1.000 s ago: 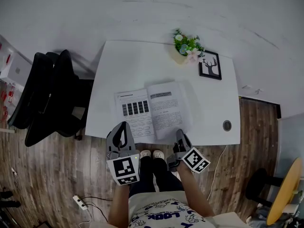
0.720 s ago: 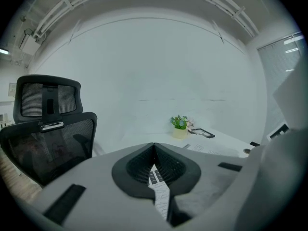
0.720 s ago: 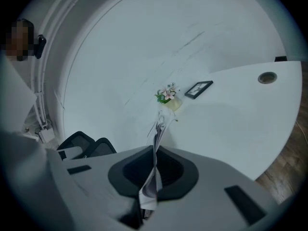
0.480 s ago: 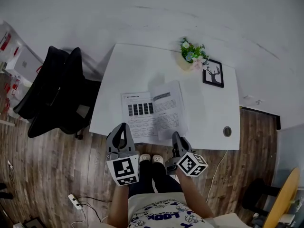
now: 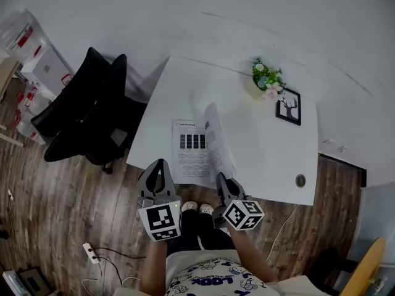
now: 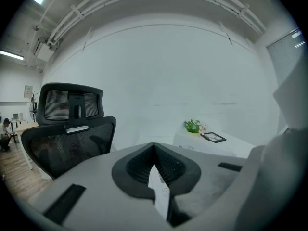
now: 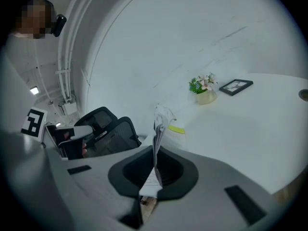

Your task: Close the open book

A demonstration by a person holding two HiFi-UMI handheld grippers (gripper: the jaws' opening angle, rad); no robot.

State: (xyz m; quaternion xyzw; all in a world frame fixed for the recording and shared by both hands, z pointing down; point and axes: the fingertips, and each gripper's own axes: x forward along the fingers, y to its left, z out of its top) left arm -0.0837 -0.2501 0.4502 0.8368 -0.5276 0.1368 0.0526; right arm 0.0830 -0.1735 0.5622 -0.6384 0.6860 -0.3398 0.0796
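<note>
One pot (image 5: 253, 90) with flowers (image 5: 267, 79), upper right. Half-closed book (image 5: 192, 150) at centre, right pages (image 5: 220, 137) raised, pinched by right gripper (image 5: 220, 179); left gripper (image 5: 162, 163) clenched.

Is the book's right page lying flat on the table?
No, the book's right page stands tilted up off the table, pinched in the right gripper.

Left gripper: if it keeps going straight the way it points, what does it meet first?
Likely the bare table left of the open book: the left gripper sits at the near edge, pointing across that strip. Depth is unclear.
</note>
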